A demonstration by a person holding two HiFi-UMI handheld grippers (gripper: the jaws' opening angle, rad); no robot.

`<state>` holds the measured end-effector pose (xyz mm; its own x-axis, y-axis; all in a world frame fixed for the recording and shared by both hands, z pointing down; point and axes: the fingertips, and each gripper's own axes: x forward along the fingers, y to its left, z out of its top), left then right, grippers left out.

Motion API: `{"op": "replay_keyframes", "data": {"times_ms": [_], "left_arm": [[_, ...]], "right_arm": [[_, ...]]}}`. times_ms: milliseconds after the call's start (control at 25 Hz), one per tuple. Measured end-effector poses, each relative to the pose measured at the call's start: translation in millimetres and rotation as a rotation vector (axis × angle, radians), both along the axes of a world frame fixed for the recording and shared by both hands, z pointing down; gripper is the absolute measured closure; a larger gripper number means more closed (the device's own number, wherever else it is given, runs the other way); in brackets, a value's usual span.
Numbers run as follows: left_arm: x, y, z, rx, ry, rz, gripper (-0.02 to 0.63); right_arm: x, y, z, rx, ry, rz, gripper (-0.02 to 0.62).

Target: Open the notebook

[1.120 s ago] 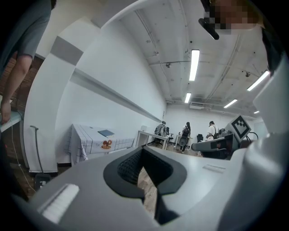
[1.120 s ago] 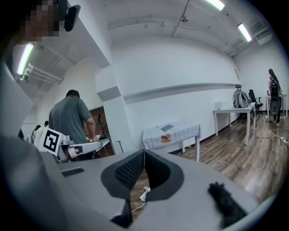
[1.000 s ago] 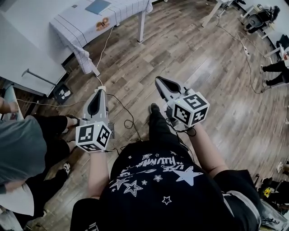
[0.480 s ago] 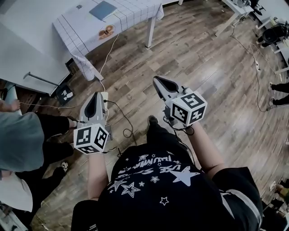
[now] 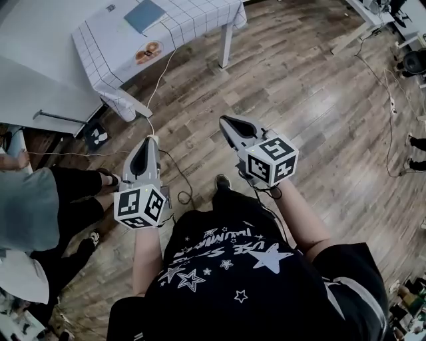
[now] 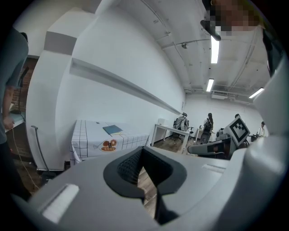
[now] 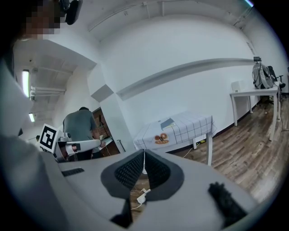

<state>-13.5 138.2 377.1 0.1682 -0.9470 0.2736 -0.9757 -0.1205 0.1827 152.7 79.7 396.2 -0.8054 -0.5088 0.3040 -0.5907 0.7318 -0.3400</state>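
I hold both tools out over the wooden floor (image 5: 286, 86), well apart from the job. The left gripper (image 5: 149, 139) has its jaws pressed together with nothing between them. The right gripper (image 5: 223, 120) is the same, closed and empty (each gripper's own camera shows the ribbed pads meeting). The notebook (image 5: 144, 14), blue and unopened, lies flat on the table (image 5: 110, 40) with the checked cloth, far off to my left, beyond an orange print (image 5: 146, 51) on the cloth. I judge this to be the approach step, with none of the opening done yet. Next I need to reach the table, part one pair of jaws and catch the cover's free edge, probably steadying the book with the other tool. A person in grey (image 5: 26, 206) stands near on my left.
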Motion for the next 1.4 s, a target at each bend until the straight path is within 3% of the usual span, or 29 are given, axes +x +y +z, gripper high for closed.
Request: {"op": "replay_keyframes", "data": {"times_ms": [280, 560, 880, 1240, 1400], "left_arm": [[12.0, -24.8, -5.1, 0.005, -0.017, -0.015, 0.597], [-6.6, -52.6, -10.2, 0.035, -0.028, -0.019, 0.597], [-37.5, -118.4, -2.4, 0.054, 0.028, 0.063, 0.597], [-99.7, -201.9, -14.6, 0.128, 0.063, 0.131, 0.597], [-127.2, -220.7, -12.7, 0.128, 0.035, 0.14, 0.597]], "right_arm": [[8.8, -35.5, 1.4, -0.003, -0.021, 0.007, 0.578], [-10.5, -56.3, 3.8, -0.006, -0.015, -0.008, 0.578], [-43.0, -111.7, -3.3, 0.036, 0.034, 0.038, 0.578], [-113.7, -193.1, -16.6, 0.068, 0.073, 0.052, 0.578], [-137.0, -220.3, -15.4, 0.06, 0.082, 0.069, 0.578]]}}
